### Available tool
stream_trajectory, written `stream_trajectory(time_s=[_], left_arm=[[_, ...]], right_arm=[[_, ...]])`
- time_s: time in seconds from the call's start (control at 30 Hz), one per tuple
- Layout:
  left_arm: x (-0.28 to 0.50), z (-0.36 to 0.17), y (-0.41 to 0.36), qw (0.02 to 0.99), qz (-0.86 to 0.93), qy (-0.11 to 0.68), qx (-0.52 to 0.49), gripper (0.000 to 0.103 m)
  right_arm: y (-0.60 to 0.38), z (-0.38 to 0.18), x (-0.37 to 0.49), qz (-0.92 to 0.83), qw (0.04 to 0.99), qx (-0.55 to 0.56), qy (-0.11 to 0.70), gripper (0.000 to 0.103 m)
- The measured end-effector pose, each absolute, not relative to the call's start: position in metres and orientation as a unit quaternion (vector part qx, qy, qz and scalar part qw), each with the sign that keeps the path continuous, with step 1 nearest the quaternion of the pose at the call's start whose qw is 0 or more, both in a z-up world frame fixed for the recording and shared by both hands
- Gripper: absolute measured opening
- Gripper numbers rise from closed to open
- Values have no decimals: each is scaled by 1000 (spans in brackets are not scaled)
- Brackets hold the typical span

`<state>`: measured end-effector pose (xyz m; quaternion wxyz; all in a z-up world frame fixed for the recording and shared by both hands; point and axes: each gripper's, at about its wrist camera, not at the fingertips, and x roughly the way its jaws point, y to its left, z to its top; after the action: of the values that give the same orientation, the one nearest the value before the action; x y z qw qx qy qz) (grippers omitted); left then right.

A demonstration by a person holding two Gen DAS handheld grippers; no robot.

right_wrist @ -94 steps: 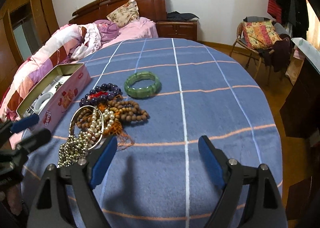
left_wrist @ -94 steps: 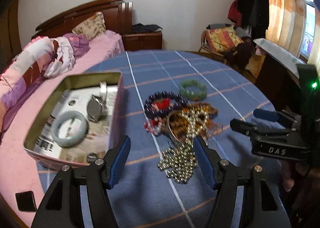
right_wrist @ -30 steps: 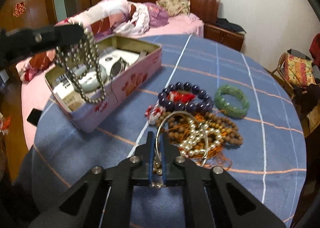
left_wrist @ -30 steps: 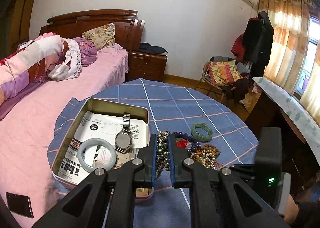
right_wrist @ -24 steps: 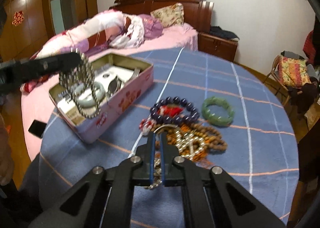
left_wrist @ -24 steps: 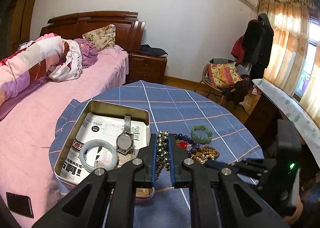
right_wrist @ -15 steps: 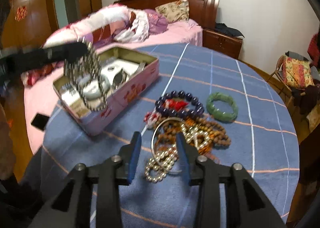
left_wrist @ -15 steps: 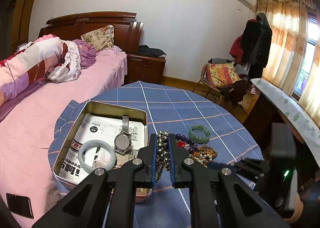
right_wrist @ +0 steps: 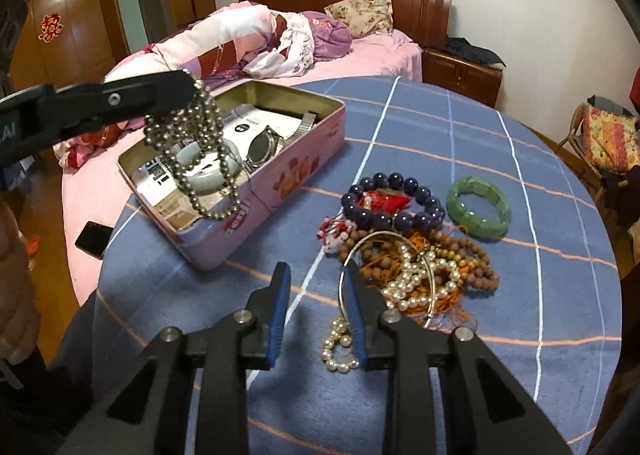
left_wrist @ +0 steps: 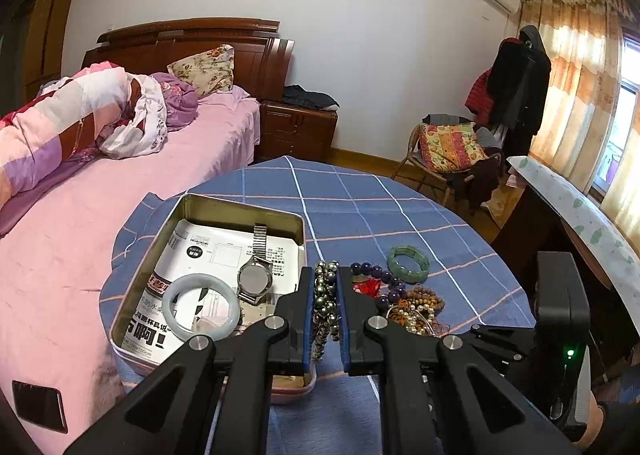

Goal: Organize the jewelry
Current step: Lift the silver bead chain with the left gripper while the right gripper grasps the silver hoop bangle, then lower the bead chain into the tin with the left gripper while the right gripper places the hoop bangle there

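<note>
Blue checked table (right_wrist: pixel 460 135) carries tin (right_wrist: pixel 280 183) and jewelry heap (right_wrist: pixel 416 255).

Daylit through curtained window (left_wrist: pixel 580 95) at right; soft, even brightness. Faint shadows under tool (right_wrist: pixel 316 295) on bench (right_wrist: pixel 440 135). Sharp focus. Strong fisheye bending, dark vignetted corners.

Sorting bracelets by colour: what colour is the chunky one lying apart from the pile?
Green bracelet, a mottled jade shade; clearest in the right wrist view.

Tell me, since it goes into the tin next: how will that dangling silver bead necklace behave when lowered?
Probably floppy: the silver bead necklace hangs in slack loops from the left gripper. It will likely pool in the tin and may swing or snag the watch.
</note>
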<state>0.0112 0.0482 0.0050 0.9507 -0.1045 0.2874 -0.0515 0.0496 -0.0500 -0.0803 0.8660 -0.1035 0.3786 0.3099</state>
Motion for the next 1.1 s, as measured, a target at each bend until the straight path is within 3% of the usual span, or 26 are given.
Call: stream_trajectory(time_s=[0.4, 0.5, 0.57, 0.63, 1.1], left_arm=[[8, 5, 51, 951, -49, 286, -108, 9], [8, 5, 52, 951, -49, 286, -109, 9], [8, 5, 52, 951, -49, 286, -109, 9], [9, 5, 52, 951, -49, 286, -108, 9], [5, 20, 62, 958, -35, 265, -102, 9]], right_arm=[[-43, -101, 60, 298, 854, -119, 409, 29], [-41, -102, 62, 296, 853, -121, 413, 25], [-43, -102, 64, 289, 855, -124, 412, 8], [-42, -99, 60, 291, 857, -130, 405, 7], [-67, -25, 45, 282, 900, -113, 312, 7]])
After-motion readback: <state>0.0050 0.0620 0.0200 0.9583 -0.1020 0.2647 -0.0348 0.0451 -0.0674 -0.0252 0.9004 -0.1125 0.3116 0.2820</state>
